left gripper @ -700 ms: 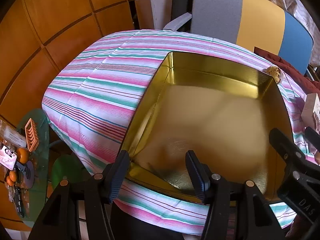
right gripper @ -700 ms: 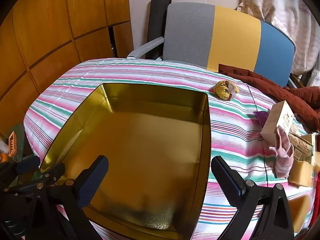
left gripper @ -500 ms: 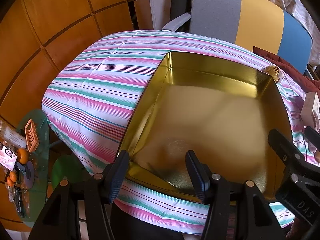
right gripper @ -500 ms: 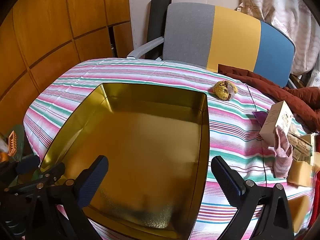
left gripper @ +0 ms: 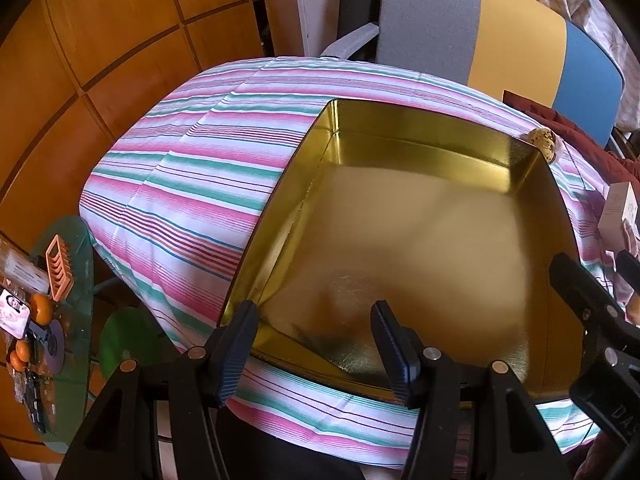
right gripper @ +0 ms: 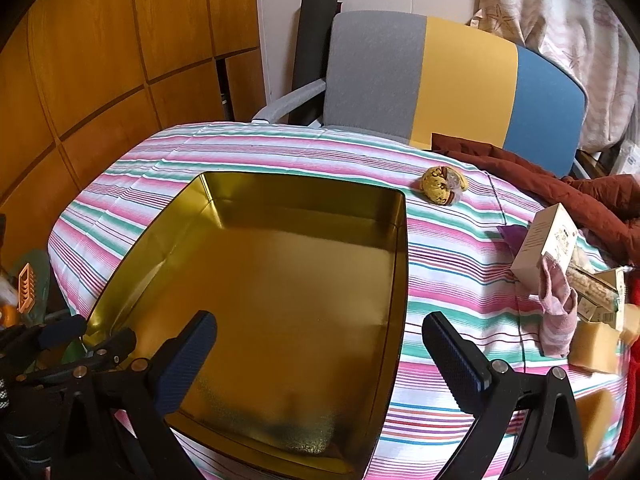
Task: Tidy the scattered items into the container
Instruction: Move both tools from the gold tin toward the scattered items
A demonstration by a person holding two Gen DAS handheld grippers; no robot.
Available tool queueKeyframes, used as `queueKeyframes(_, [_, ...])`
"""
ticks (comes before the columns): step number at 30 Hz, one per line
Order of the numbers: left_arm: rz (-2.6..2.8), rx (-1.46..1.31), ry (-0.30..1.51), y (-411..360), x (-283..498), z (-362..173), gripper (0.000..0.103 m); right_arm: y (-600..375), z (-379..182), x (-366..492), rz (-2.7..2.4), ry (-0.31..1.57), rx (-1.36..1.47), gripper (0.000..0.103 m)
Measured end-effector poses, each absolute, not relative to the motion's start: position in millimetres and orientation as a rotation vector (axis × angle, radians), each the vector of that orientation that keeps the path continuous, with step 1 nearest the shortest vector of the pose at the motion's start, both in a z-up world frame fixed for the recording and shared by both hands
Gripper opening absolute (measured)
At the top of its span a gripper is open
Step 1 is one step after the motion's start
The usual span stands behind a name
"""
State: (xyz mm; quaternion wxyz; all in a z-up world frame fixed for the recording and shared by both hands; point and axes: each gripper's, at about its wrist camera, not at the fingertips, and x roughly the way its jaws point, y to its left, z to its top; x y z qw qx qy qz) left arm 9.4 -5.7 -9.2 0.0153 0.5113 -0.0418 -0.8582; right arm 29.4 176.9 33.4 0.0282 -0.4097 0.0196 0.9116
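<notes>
We saw the gold tin (right gripper: 394,264) on the striped cloth (right gripper: 440,256), nothing inside; its long axis ran away from us toward the chair (right gripper: 456,76). L gripper (left gripper: 312,344) and R gripper (right gripper: 320,352) hovered over the tin's near edge, jaws wide apart, holding nothing. Pouch (right gripper: 443,185), box (right gripper: 544,242) and sock (right gripper: 554,304) lay to the tin's right.

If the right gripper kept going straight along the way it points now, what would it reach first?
Most likely the right-hand wall of the gold tin, which lies between the open fingers of the right gripper, or the bare floor just inside it. The tin looks empty; depth is uncertain.
</notes>
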Motion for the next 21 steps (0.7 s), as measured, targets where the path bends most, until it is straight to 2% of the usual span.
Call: queueKeyframes(21, [-2.752,1.615,-0.215,30,19,-7,0.058,211,34,45,2.769,0.136,-1.223,0.103])
